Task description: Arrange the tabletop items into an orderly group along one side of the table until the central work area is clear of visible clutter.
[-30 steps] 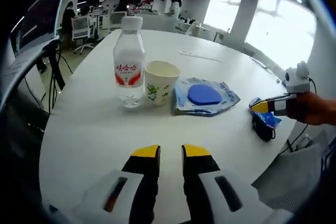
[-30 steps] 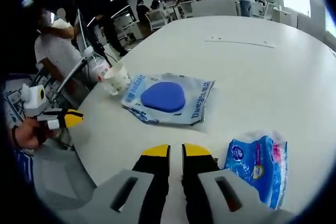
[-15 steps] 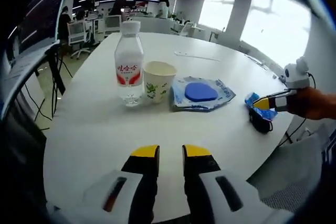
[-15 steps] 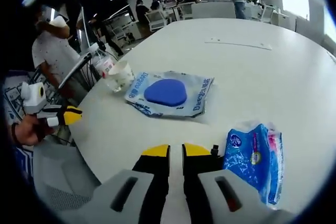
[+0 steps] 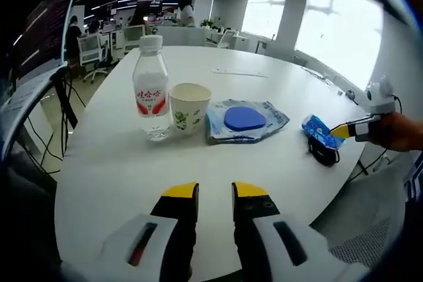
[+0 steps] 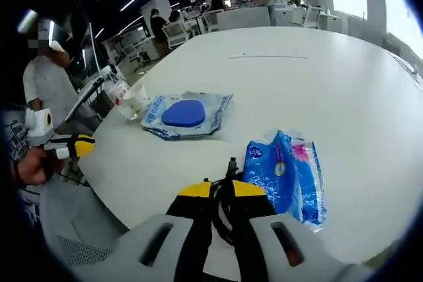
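Since a second ago the right gripper (image 6: 220,189) has pulled back toward the counter (image 5: 119,176) edge, so a small black object (image 6: 228,183) now sits at its tips, touching the blue wipes pack (image 6: 284,176). Cannot tell if it pinches it; the jaws look near-together. The left gripper (image 5: 213,191) is pressed together, holding nothing, hovering over the near edge.

Left to right in the left gripper view: water bottle (image 5: 151,90), paper cup (image 5: 190,107) just beside it, blue pad in its plastic sleeve (image 5: 243,120) beside the cup, then the wipes pack (image 5: 318,130) near the right edge, apart from the row.

Step in hand, my read: bring wipes and black object in line with the sleeve. Slide low and slow, stop just short of the sleeve. The pack is soft, so push it from its long side.

In the way: nothing between. The cup is light and tips easily. A thin strip (image 5: 239,72) lies far across the counter; a person (image 6: 43,90) stands near the edge.
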Demonstrator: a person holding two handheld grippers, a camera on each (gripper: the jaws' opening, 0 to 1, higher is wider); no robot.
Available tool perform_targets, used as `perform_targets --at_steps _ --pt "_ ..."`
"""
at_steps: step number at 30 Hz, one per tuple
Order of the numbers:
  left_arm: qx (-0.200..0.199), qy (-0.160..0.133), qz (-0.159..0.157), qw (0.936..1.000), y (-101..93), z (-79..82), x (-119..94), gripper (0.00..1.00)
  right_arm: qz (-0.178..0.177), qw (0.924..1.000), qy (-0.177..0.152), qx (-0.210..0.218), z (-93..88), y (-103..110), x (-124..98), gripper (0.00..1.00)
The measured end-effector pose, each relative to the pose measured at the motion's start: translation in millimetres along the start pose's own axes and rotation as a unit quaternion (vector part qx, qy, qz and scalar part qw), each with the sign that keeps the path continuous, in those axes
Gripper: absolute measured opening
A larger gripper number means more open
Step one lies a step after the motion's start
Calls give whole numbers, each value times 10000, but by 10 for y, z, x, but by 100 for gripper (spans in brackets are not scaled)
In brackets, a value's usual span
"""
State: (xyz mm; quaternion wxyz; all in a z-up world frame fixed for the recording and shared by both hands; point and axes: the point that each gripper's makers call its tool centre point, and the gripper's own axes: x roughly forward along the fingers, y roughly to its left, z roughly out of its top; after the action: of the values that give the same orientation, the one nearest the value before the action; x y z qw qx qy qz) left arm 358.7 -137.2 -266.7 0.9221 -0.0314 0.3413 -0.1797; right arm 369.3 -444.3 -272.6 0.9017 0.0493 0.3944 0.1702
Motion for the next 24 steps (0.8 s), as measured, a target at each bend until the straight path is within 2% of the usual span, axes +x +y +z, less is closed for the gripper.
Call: perform_targets --at_steps 6,19,24 --pt "-5 -11 -19 10000 -9 13 9 18 -258 9987 -157 407 -42 -207 -165 7" --pt "-74 4 5 10000 -16 24 30 18 -571 9943 -270 860 -155 -419 -313 8" --pt "-78 6 24 10000 -8 34 41 18 -859 9905 -298 1032 -207 -530 -384 14"
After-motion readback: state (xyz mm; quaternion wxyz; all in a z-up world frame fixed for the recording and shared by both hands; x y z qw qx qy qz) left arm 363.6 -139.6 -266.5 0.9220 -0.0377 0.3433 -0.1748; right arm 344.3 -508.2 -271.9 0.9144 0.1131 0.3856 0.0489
